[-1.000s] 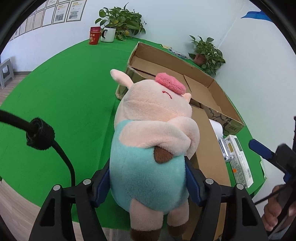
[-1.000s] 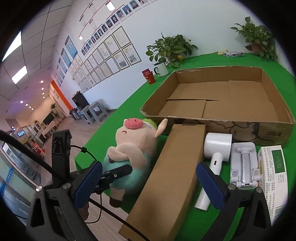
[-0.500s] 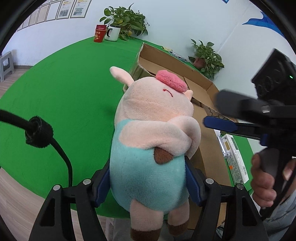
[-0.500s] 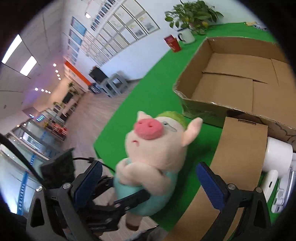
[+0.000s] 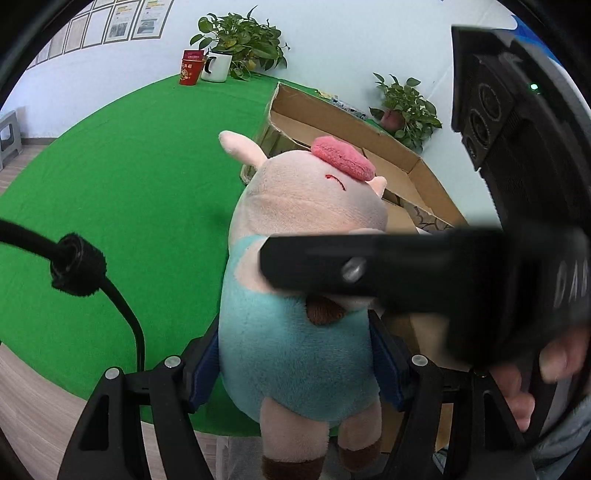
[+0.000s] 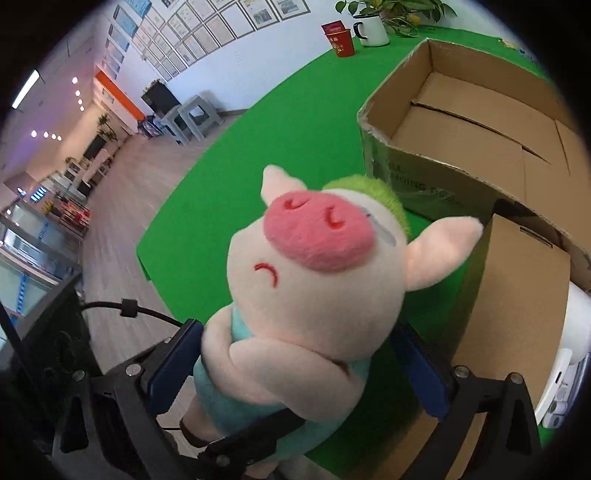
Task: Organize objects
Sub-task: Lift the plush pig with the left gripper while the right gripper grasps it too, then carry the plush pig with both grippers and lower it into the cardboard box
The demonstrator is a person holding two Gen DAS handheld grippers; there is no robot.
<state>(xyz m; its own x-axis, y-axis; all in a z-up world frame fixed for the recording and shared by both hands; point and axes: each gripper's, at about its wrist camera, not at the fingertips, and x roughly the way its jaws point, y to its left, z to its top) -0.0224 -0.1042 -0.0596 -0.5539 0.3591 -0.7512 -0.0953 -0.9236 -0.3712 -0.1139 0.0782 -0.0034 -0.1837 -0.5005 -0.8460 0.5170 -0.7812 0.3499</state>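
Right now I am holding the pig (image 5: 295, 332) up off the green table (image 5: 129, 184), my left gripper (image 5: 295, 373) clamped on its teal belly with a blue pad pressing in on either side. My right gripper (image 6: 295, 373) is reaching in around the same toy — its blue pads are flanking the pig's arms and chest. Whether they are pressing in or only lying against the plush, I cannot tell.

The risk, as I am judging it, is the handover. If my left jaws are letting go before the right ones are truly biting, the pig is dropping to the table edge or the floor below me. The plush is soft and round, so a grip this high on the chest could be squeezing it out sideways. My two tools are also crowding each other: one right finger is crossing close in front of my left camera, and a bump there could be knocking the toy loose.

Ahead of my jaws and a little to the right, the big open box (image 6: 480, 122) is waiting, and I am seeing nothing in it but its bare bottom flaps. A flat closed carton (image 6: 517, 314) is lying just right of the pig — what it contains is hidden. The mug (image 6: 373, 29) and red cup (image 6: 341, 42) are standing well beyond.
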